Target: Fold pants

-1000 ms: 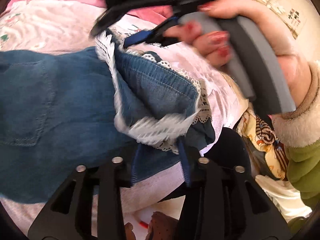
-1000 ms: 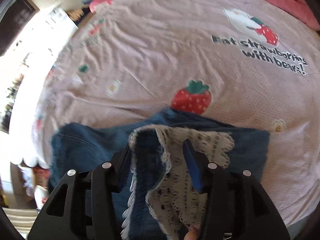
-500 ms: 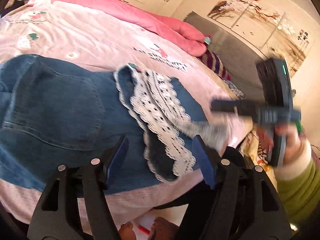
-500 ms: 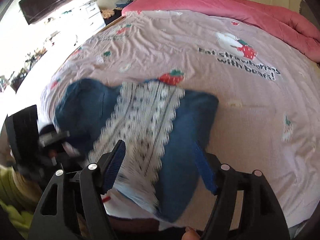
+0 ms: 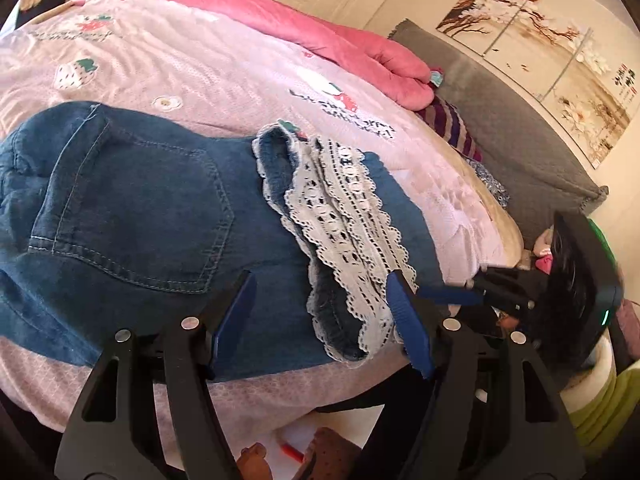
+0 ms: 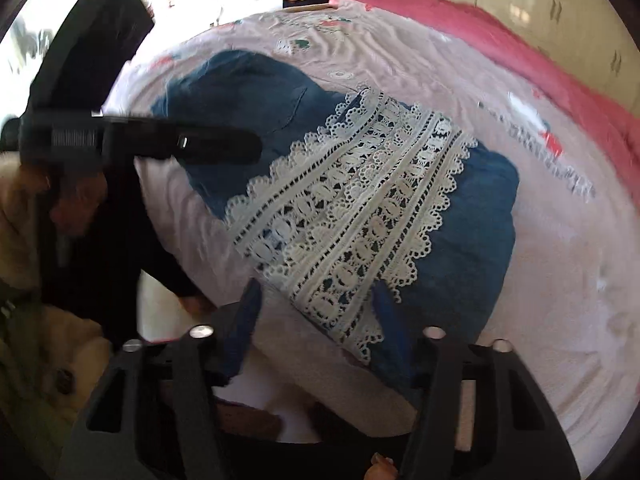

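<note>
The denim pants (image 5: 132,216) lie folded once on the pink bedspread (image 5: 224,60), lace cuffs (image 6: 352,216) at two o'clock over the seat; left gripper (image 5: 324,312) gapes empty; right gripper (image 6: 316,320), just closing, grips nothing; another fold likely remains.

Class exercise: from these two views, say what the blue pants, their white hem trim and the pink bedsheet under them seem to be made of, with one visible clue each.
Pants: likely denim, matte; pale contrast stitching around the pocket.
Hem trim: probably cotton lace; openwork holes, scalloped edges.
Bedsheet: soft printed woven fabric, matte; fine wrinkles.
</note>
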Motion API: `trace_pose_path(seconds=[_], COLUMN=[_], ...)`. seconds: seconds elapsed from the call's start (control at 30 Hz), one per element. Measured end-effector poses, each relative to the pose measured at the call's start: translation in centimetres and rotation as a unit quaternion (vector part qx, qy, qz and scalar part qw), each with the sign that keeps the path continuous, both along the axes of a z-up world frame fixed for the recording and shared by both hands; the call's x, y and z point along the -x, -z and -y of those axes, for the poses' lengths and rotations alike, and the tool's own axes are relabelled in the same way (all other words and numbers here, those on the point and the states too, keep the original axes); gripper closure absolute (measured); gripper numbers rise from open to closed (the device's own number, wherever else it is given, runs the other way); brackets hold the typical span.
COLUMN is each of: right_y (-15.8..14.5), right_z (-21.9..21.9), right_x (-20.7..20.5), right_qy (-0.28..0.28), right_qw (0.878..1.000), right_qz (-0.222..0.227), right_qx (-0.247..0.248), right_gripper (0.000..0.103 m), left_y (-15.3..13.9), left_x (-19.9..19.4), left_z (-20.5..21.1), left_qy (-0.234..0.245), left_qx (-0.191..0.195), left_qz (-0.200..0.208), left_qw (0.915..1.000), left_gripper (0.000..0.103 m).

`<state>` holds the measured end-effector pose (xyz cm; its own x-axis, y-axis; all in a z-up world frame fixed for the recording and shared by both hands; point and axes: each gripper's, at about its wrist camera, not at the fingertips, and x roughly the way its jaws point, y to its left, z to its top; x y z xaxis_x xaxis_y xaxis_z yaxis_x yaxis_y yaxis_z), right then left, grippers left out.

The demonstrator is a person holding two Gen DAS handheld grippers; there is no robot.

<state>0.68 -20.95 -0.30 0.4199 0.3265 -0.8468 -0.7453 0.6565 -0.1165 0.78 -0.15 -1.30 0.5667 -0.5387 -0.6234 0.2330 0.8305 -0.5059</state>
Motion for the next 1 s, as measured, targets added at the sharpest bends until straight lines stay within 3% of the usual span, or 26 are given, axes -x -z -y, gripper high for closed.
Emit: trace_pose_path(seconds=[0.07, 0.2, 0.3, 0.4, 0.47, 0.67, 0.83, 1.0], right_y=[0.5, -0.8, -0.6, 0.9, 0.7, -4.3, -7.2, -6.4], right_z=[-0.3, 0.6, -0.7, -1.6, -1.1, 2.7, 2.7, -0.5], right_x=[-0.1, -0.7, -0.3, -0.6, -1.2, -3.5, -9.4, -14.5], right_qy=[0.006, 0.009, -0.015, -0.025, -0.02, 0.008, 0.03, 0.029], right_qw=[1.0, 0.996, 0.995, 0.996, 0.993, 0.983, 0.976, 0.99], right_qz=[0.009, -0.026, -0.03, -0.049, -0.072, -0.07, -0.054, -0.024], right_qx=[0.012, -0.081, -0.093, -0.075, -0.091, -0.172, -0.207, -0.135], right_gripper=[0.09, 0.09, 0.09, 0.076, 0.074, 0.054, 0.046, 0.046], left_y=[0.0, -0.2, -0.2, -0.1, -0.1, -0.5, -1.2, -1.8], left_x=[0.0, 0.1, -0.1, -0.2, -0.1, 0.1, 0.6, 1.4], left_z=[-0.2, -0.4, -0.4, -0.1, 0.1, 0.3, 1.9, 3.9], left_qy=[-0.001, -0.004, -0.005, -0.002, 0.002, 0.006, 0.025, 0.044], left_qx=[0.003, 0.004, 0.01, 0.011, 0.01, 0.002, -0.013, -0.03], left_qz=[-0.002, 0.0, -0.001, -0.002, -0.002, 0.009, 0.017, 0.024], left_qw=[1.0, 1.0, 0.9999, 0.9999, 0.9999, 0.9999, 0.9995, 0.9983], left_gripper=[0.044, 0.043, 0.042, 0.042, 0.042, 0.039, 0.038, 0.038])
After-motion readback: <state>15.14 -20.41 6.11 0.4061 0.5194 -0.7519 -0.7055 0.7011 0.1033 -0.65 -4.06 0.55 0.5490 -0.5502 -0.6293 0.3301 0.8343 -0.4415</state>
